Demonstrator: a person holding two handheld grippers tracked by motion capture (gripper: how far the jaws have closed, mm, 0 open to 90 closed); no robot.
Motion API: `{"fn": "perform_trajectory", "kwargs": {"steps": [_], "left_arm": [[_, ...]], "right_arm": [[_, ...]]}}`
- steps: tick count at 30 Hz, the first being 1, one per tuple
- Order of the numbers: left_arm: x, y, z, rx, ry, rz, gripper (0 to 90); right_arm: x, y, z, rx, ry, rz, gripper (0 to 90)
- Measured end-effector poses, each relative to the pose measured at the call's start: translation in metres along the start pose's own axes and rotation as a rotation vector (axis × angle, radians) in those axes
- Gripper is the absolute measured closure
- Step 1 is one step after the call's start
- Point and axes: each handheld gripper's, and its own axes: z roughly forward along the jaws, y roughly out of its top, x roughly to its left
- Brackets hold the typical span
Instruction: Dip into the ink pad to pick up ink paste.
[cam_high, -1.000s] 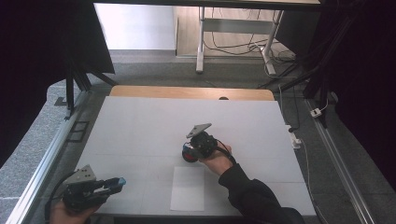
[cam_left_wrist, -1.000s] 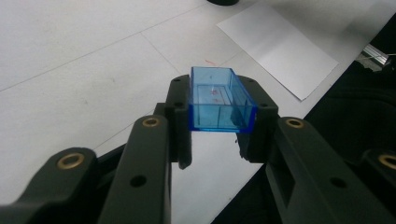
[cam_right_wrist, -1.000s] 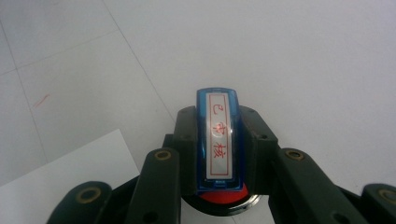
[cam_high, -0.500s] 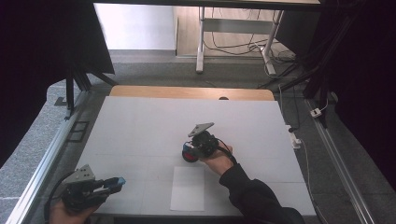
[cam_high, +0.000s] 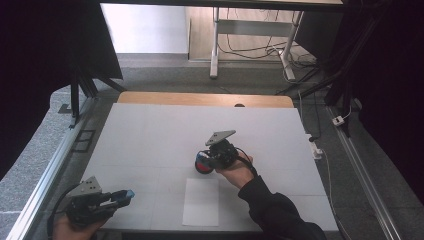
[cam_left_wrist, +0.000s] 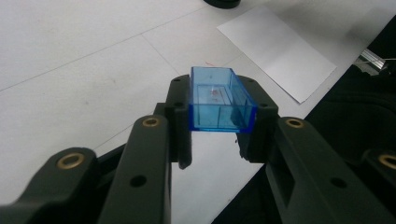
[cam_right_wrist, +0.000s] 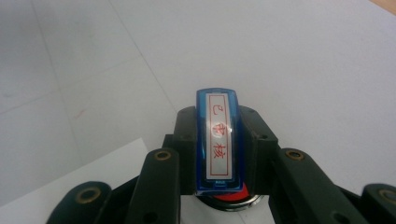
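Stamp (cam_right_wrist: 218, 144) stood clamped in our right gripper (cam_right_wrist: 217, 140), its long axis along the jaws, directly over the red ink pad (cam_high: 202, 162); our left gripper (cam_left_wrist: 219, 122) pinched its blue cap (cam_left_wrist: 220, 105), well apart.

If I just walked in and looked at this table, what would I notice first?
Probably the bright blue things: the left gripper at the table's near left corner pinches a clear blue cap, and the right gripper near the middle grips a blue stamp with red characters on its label. Under the stamp sits a round red ink pad, and a white sheet of paper lies just in front of it.
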Motion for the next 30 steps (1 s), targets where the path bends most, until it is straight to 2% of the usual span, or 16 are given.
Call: {"fn": "perform_trajectory", "kwargs": {"steps": [14,22,30], "left_arm": [[-0.001,0.0,0.0,0.003,-0.002,0.008,68.6],[-0.001,0.0,0.0,0.001,-0.003,0.006,68.6],[-0.001,0.0,0.0,0.002,-0.005,0.007,68.6]], "right_arm": [[0.009,0.001,-0.026,-0.068,0.052,0.006,70.7],[0.018,-0.002,-0.036,-0.067,0.072,-0.01,70.7],[0.027,-0.006,-0.047,-0.088,0.093,-0.021,70.7]]}}
